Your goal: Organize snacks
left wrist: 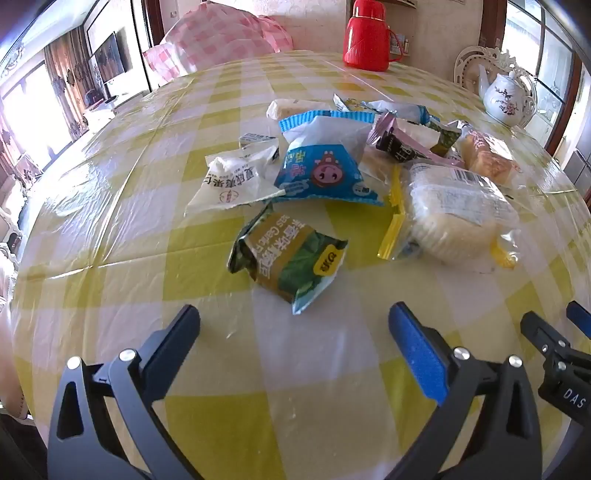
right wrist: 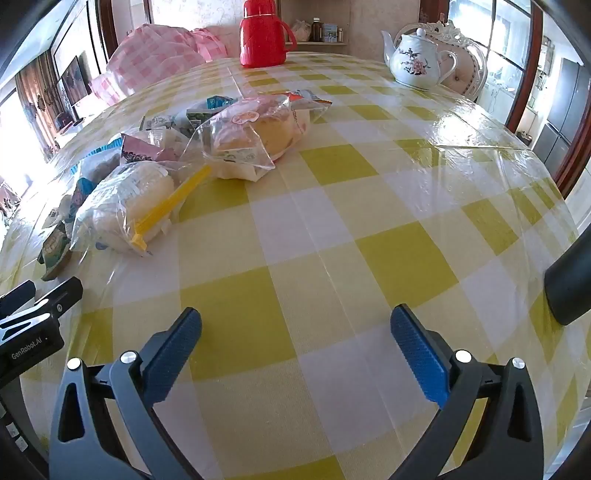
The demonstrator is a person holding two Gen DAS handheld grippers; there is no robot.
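Two claws: the left gripper (left wrist: 293, 321) and the right gripper (right wrist: 295, 323) both hang with fingers spread wide and nothing between them, tilted down toward the checked tablecloth (right wrist: 332, 192)
Nearest target: a green snack packet (left wrist: 288, 254) lies alone just ahead of the left gripper, apart from the heap and flat on the cloth
Best approach: judged from here, the left gripper should come forward and down to straddle that packet across its narrow side, closing on the body and not on the crimped end (the film looks slippery)
Heap beyond: a blue pig-print packet (left wrist: 325, 166), a white sachet (left wrist: 236, 177) and a purple wrapper (left wrist: 397, 138) overlap, so lifting one may drag its neighbours
Right side: a clear bag of buns with a yellow clip (right wrist: 125, 206) and a second bread bag (right wrist: 255, 136) sit left of the right gripper's line; bare cloth lies straight ahead, a likely sorting spot
Soft goods: the bread probably wants a light squeeze at the bag's neck
Keep clear: the red flask (right wrist: 262, 33) and the white teapot (right wrist: 415, 59) stand well apart at the far edge
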